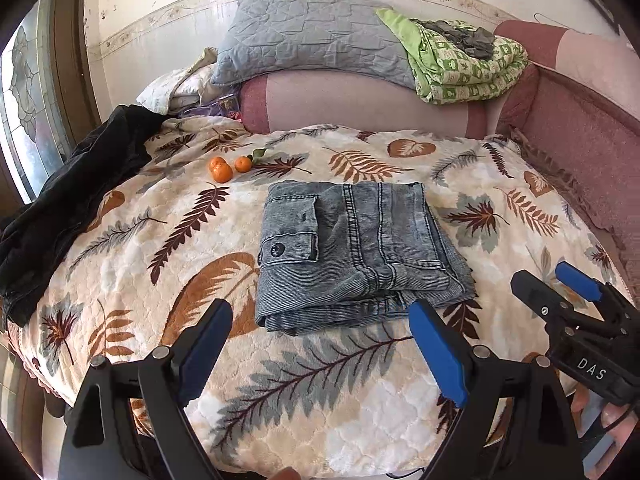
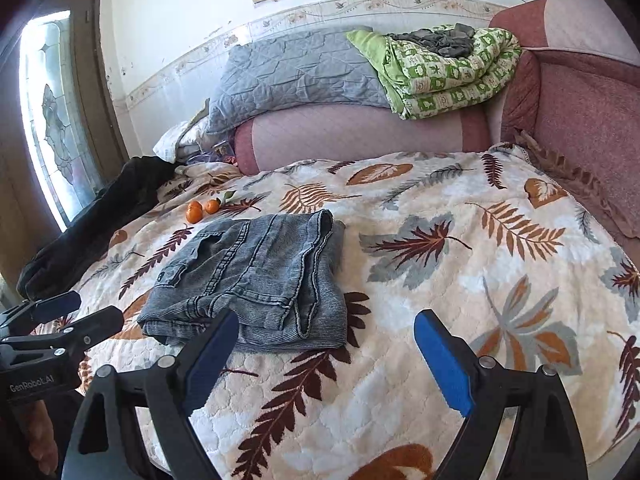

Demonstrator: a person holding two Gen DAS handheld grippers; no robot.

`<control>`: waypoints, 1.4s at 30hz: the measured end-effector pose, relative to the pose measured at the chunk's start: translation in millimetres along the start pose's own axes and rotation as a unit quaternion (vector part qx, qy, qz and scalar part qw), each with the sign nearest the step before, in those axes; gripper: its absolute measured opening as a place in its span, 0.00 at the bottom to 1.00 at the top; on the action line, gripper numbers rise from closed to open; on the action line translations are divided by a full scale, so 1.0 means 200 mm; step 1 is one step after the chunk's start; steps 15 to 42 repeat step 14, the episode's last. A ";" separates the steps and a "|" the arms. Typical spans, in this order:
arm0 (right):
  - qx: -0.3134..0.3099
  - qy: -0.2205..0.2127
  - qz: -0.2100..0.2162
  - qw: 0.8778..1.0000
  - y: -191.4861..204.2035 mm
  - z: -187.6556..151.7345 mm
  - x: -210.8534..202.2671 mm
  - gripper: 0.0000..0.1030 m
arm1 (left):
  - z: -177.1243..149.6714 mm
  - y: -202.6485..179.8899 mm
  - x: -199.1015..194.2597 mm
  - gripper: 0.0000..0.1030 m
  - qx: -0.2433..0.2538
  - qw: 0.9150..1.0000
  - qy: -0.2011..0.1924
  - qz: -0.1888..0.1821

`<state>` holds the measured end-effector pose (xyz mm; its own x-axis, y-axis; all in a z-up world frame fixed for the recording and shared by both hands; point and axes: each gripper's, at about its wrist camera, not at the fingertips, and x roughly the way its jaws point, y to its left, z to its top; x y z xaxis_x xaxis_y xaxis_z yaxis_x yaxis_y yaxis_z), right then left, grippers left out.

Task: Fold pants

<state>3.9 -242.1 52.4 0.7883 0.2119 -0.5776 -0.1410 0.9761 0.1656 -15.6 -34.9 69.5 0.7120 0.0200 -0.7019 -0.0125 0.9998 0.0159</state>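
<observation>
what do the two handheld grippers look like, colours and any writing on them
Both are black plastic tools with two long angled fingers lined with blue pads, and silver pivot pins at the joints. The left gripper carries white "GenRoboLAI" lettering on its body, seen from the right wrist view. The right gripper shows white "DAS" lettering in the left wrist view, with a thin black cable trailing beneath it.

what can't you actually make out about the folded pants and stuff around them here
- Folded pants: inner layers and underside hidden by the top fold, both views.
- Dark garment: cut off at the left edge, left wrist view; type unclear.
- Grey item on the green quilt: too small and crumpled to identify.
- Person's hand: mostly hidden behind the right tongs.
</observation>
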 end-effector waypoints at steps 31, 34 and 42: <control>0.015 -0.002 -0.002 1.000 -0.05 0.00 -0.03 0.89 | 0.02 -0.01 0.04 0.99 -0.027 0.999 0.009 -0.035; 0.015 -0.002 -0.002 1.000 -0.05 0.00 -0.03 0.89 | 0.02 -0.01 0.04 0.99 -0.027 0.999 0.009 -0.035; 0.015 -0.002 -0.002 1.000 -0.05 0.00 -0.03 0.89 | 0.02 -0.01 0.04 0.99 -0.027 0.999 0.009 -0.035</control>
